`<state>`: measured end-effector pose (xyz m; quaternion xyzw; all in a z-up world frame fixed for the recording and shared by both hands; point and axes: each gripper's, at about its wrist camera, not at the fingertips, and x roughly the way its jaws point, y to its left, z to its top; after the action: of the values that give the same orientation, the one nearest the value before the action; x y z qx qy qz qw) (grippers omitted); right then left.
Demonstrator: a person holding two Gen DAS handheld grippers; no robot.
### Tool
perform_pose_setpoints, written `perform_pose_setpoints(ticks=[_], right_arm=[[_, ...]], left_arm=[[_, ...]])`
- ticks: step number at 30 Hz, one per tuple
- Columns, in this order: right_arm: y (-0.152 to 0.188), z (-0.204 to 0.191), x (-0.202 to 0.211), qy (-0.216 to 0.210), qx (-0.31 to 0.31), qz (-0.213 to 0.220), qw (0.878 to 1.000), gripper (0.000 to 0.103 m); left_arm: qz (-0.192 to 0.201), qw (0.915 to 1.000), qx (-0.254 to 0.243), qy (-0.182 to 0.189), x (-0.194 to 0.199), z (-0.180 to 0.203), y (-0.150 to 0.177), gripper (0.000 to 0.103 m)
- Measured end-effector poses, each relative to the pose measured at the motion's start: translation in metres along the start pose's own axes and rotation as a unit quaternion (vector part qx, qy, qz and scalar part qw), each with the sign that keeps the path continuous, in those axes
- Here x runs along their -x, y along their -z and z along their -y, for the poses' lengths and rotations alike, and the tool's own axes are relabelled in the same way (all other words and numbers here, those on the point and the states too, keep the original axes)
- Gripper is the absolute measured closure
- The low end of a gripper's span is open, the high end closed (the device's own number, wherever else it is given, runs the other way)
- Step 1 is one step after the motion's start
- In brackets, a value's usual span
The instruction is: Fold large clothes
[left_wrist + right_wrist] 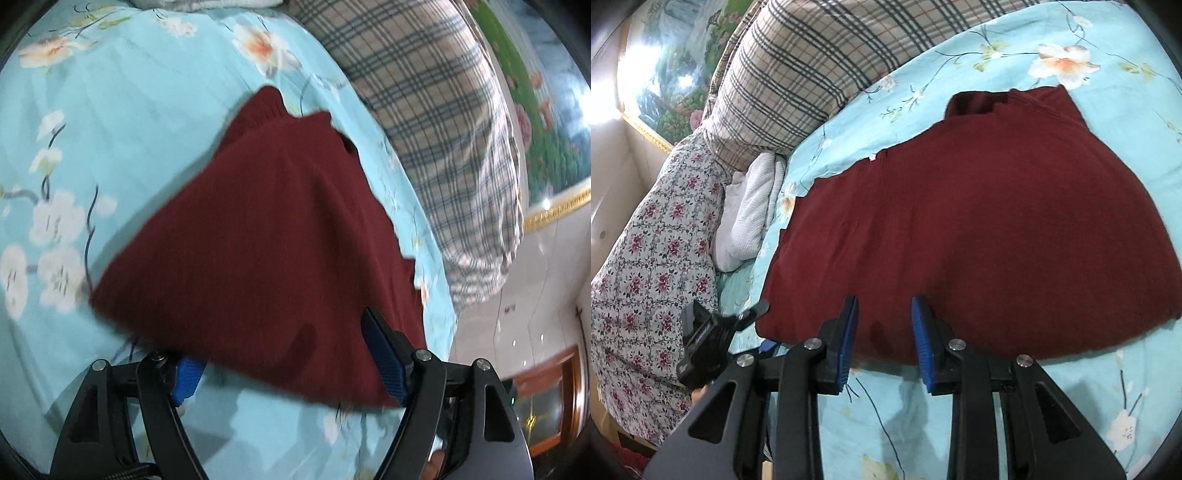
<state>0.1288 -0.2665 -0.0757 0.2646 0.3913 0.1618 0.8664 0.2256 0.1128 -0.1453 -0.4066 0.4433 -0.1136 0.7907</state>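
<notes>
A dark red knitted garment (pixel 266 221) lies spread flat on a light blue flowered bedsheet (pixel 122 122). My left gripper (pixel 284 343) stands wide open at the garment's near corner. Its left blue pad (pixel 188 380) pokes out from under the cloth edge, and its right pad (pixel 386 356) rises over the cloth. In the right wrist view the garment (pixel 997 221) fills the middle. My right gripper (pixel 885 301) hovers over its near edge with the blue pads (pixel 849 339) apart, and no cloth is pinched between them. The left gripper (pixel 761 328) shows at the garment's left corner.
A plaid quilt (pixel 812 62) is piled along the far side of the bed. A white towel (pixel 750 214) and a flower-print cover (pixel 657 240) lie at the left. A landscape painting (pixel 676 62) hangs on the wall. A wooden cabinet (pixel 546 398) stands beyond the bed's edge.
</notes>
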Motion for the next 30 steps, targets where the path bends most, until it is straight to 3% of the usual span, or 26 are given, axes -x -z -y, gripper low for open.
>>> perform_pose_setpoints(ticks=[3,5,7,8,9,11,17,19,21,23,26,30], right_arm=[[0.0,-0.003,-0.002,0.0,0.002,-0.001,1.0,0.072],[-0.001,-0.005,-0.004,0.0,0.004,-0.003,1.0,0.072],[-0.002,-0.008,-0.007,0.001,0.006,-0.005,1.0,0.072],[-0.003,-0.009,-0.009,0.001,0.008,-0.006,1.0,0.072],[-0.005,-0.013,-0.012,0.0,0.011,-0.009,1.0,0.072],[-0.01,-0.02,-0.018,-0.001,0.022,-0.012,1.0,0.072],[-0.039,-0.051,-0.056,-0.003,0.072,-0.027,0.997,0.073],[-0.041,-0.058,-0.082,-0.003,0.092,-0.056,0.994,0.073],[-0.034,-0.06,-0.113,0.025,0.11,-0.101,0.988,0.074],[-0.031,-0.061,-0.121,0.023,0.122,-0.093,0.988,0.074],[-0.035,-0.057,-0.118,0.01,0.104,-0.104,0.989,0.074],[-0.047,-0.021,-0.094,-0.069,0.005,-0.097,0.993,0.074]], left_arm=[[0.012,0.9999,0.002,-0.005,-0.006,0.002,-0.011,0.025],[0.017,0.9997,-0.004,-0.014,-0.008,0.004,-0.013,0.033],[0.026,0.999,-0.018,-0.032,-0.01,0.006,-0.016,0.056],[0.021,0.999,-0.021,-0.035,-0.013,0.004,-0.019,0.08],[0.014,0.9995,-0.016,-0.024,-0.014,0.0,-0.021,0.086],[0.015,0.9997,-0.01,-0.013,-0.01,-0.001,-0.022,0.09],[0.034,0.9964,-0.078,0.002,0.012,0.036,-0.024,0.093],[0.04,0.9941,-0.101,0.009,0.019,0.052,-0.025,0.093],[0.041,0.9913,-0.124,0.019,0.022,0.069,-0.024,0.093],[0.043,0.987,-0.152,0.028,0.024,0.091,-0.022,0.093],[0.041,0.9782,-0.2,0.039,0.02,0.126,-0.016,0.094],[0.033,0.9632,-0.26,0.059,0.01,0.174,-0.003,0.094]])
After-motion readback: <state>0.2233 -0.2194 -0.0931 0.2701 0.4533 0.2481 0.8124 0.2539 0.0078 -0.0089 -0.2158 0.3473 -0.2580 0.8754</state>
